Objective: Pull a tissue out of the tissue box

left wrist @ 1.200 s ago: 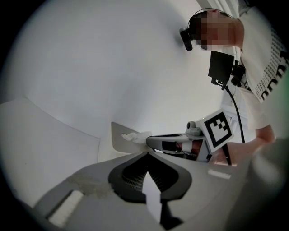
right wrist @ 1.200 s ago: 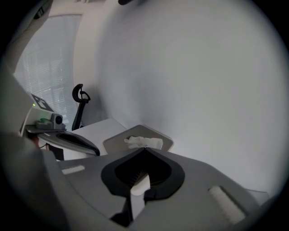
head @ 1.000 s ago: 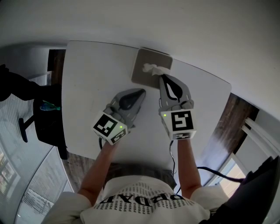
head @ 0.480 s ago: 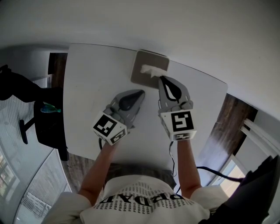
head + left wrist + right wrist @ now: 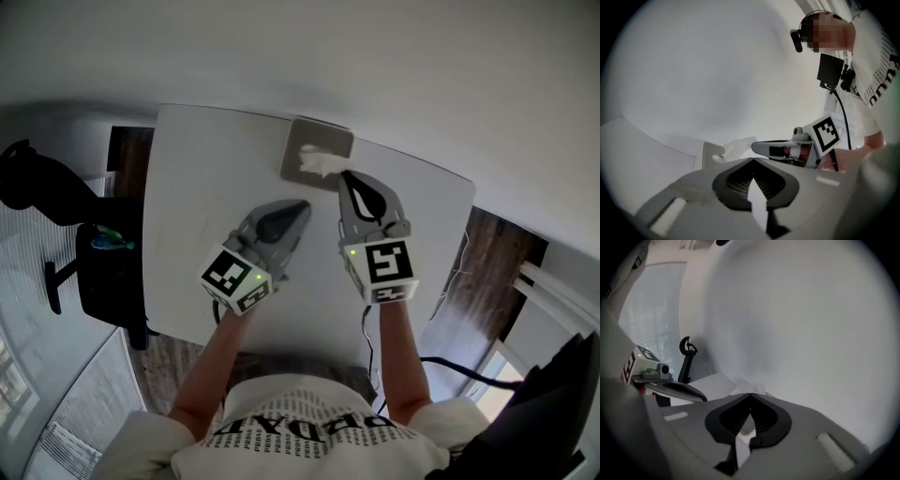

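A grey-brown tissue box (image 5: pixel 316 144) lies at the far edge of the white table (image 5: pixel 197 187). A white tissue (image 5: pixel 320 162) sticks out of its top and stretches toward my right gripper (image 5: pixel 345 176), which is shut on the tissue's edge. In the right gripper view the tissue (image 5: pixel 749 388) shows just past the closed tips (image 5: pixel 750 394). My left gripper (image 5: pixel 304 204) is shut and empty, held over the table in front of the box. In the left gripper view its closed tips (image 5: pixel 753 159) point at the box (image 5: pixel 708 157) and the tissue (image 5: pixel 737 147).
A pale wall rises right behind the table. A black chair (image 5: pixel 98 267) stands left of the table, and wooden floor (image 5: pixel 492 272) shows on the right. A black cable (image 5: pixel 455 367) trails from the right gripper.
The tissue now stands out farther from the box, drawn toward the right gripper's tips. The left gripper has hardly moved.
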